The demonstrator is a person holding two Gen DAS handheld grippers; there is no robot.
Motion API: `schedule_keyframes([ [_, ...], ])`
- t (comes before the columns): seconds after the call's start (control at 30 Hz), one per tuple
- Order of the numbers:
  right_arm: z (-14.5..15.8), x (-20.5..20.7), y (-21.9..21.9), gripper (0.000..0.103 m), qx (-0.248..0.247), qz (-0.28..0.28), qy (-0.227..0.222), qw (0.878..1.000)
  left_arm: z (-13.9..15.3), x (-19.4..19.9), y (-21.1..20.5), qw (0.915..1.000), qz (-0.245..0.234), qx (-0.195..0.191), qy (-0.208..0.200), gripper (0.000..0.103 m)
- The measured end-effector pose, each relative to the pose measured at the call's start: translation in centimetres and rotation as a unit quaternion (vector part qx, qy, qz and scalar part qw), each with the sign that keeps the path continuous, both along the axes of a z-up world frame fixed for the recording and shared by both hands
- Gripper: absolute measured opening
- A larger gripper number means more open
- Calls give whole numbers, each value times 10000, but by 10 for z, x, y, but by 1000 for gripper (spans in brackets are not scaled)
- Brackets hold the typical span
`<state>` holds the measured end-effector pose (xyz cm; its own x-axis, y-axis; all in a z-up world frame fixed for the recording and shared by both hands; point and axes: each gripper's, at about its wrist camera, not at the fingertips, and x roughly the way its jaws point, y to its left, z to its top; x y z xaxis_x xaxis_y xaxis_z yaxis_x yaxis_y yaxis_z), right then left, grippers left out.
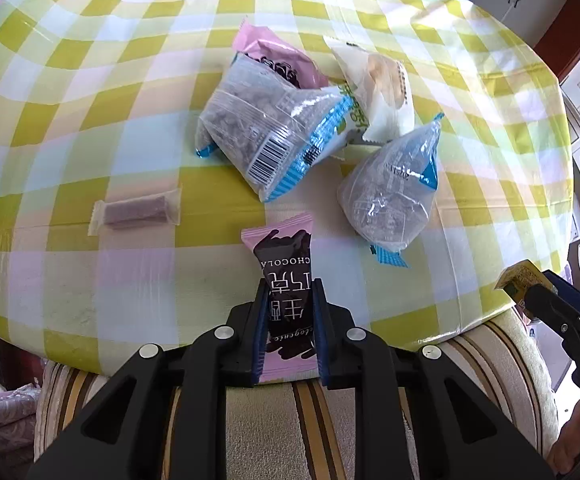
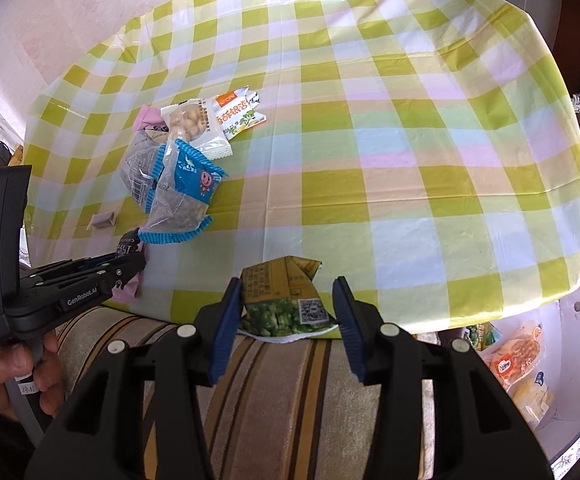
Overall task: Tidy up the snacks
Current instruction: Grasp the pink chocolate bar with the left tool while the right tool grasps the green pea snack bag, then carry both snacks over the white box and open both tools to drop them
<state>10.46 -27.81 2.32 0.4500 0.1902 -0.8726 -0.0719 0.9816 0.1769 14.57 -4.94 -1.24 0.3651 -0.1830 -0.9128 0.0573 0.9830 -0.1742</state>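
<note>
My left gripper (image 1: 290, 286) is shut on a pink and black chocolate packet (image 1: 284, 256) at the near edge of the checked table; the same gripper (image 2: 140, 260) shows at the left of the right wrist view. My right gripper (image 2: 288, 284) is shut on a yellow and green snack packet (image 2: 286, 296), just over the table's front edge, and it appears at the right edge of the left wrist view (image 1: 530, 294). A loose pile lies beyond: two clear blue-trimmed bags (image 1: 274, 128) (image 1: 390, 192), another pink packet (image 1: 270, 50) and a white packet (image 1: 382, 84).
A small purple bar in clear wrap (image 1: 138, 210) lies alone left of the pile. The yellow-green checked tablecloth (image 2: 410, 140) covers the table. A striped cushion (image 2: 290, 400) sits below the front edge. A clear bin with snack packs (image 2: 530, 364) stands low at the right.
</note>
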Motion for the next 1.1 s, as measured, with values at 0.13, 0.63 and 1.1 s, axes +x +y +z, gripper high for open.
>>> schedule_keyframes([
  [0.13,5,-4,-14,46,-67,-158,-94,9998,19,-10,3,9992,154,-19,-358,19],
  [0.63,13,-29,-101,46,-331,-1139,-242,9926,90,-45,-86,9868,-974,-618,-1134,19],
  [1.1,-13,-68,-190,46,-633,-2137,34,9748,53,-71,-251,9525,-2857,-949,-447,19],
])
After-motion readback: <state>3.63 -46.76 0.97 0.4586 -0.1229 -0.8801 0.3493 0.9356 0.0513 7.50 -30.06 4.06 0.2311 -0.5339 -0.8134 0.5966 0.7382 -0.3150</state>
